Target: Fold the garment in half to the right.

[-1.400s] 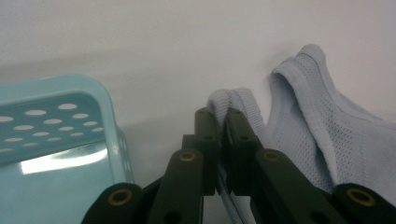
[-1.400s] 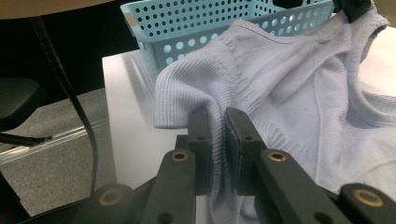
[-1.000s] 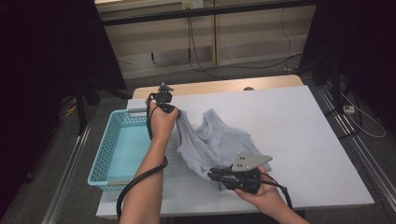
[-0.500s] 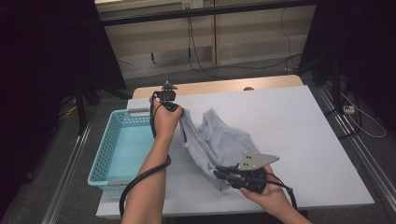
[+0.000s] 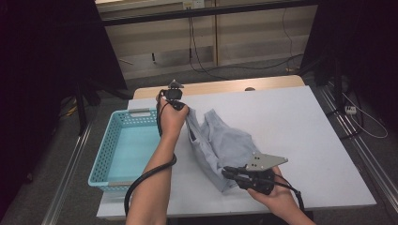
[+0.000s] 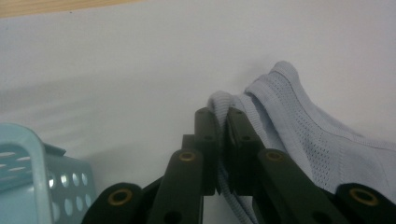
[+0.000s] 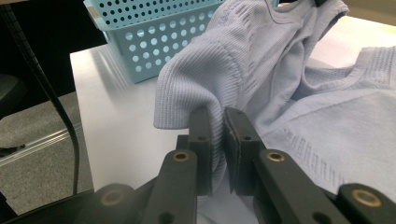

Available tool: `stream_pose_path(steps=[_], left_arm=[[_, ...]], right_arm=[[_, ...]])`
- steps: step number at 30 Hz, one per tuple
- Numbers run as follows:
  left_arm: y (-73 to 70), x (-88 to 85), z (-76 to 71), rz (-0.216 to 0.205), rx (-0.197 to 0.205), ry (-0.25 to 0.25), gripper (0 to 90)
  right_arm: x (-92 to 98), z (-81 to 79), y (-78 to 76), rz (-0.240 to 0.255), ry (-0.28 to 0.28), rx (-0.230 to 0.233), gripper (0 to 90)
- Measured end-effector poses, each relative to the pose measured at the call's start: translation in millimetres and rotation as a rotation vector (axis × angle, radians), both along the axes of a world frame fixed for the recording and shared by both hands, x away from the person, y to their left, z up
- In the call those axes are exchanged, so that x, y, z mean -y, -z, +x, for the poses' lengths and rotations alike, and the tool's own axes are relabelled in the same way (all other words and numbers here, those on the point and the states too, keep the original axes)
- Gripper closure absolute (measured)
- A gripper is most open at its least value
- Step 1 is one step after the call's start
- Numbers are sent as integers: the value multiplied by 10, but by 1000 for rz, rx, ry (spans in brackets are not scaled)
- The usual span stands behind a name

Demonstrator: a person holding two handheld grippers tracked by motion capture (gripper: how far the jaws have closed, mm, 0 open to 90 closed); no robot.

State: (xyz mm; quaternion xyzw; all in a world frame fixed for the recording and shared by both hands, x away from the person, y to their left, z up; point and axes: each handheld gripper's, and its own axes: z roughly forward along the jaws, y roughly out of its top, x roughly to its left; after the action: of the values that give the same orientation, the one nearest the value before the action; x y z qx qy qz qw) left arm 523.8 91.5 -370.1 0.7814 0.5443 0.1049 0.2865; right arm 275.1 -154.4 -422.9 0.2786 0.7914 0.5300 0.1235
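Note:
A pale blue knitted garment (image 5: 220, 145) lies bunched on the white table (image 5: 300, 126), stretched between both grippers. My left gripper (image 5: 186, 116), held up near the table's far left, is shut on the garment's ribbed edge (image 6: 223, 103); its jaws pinch the hem. My right gripper (image 5: 227, 172), near the front edge, is shut on a fold of the same garment (image 7: 205, 84), with the cloth draped over its jaws. In the right gripper view the cloth rises toward the far hand.
A light blue perforated basket (image 5: 123, 145) stands at the table's left side, right beside the garment, with nothing seen inside it; it also shows as a basket (image 7: 154, 32) behind the cloth. Bare white tabletop stretches to the right. Dark stands and cables surround the table.
The left gripper has lifted its end of the garment slightly and the cloth has gathered closer between the hands. Both grips have held.

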Motion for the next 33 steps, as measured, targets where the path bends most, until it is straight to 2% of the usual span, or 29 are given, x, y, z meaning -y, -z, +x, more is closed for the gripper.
stream_pose_path(steps=[14, 22, 33], left_arm=[[-17, 34, 2, -21, 11, 12, 836], [-1, 65, 20, -9, 11, 17, 837], [-5, 82, 20, -18, 15, 14, 838]], right_arm=[[104, -7, 40, -28, 32, -14, 841], [142, -1, 48, -37, 41, -25, 864], [175, 1, 56, -64, 74, -35, 867]])
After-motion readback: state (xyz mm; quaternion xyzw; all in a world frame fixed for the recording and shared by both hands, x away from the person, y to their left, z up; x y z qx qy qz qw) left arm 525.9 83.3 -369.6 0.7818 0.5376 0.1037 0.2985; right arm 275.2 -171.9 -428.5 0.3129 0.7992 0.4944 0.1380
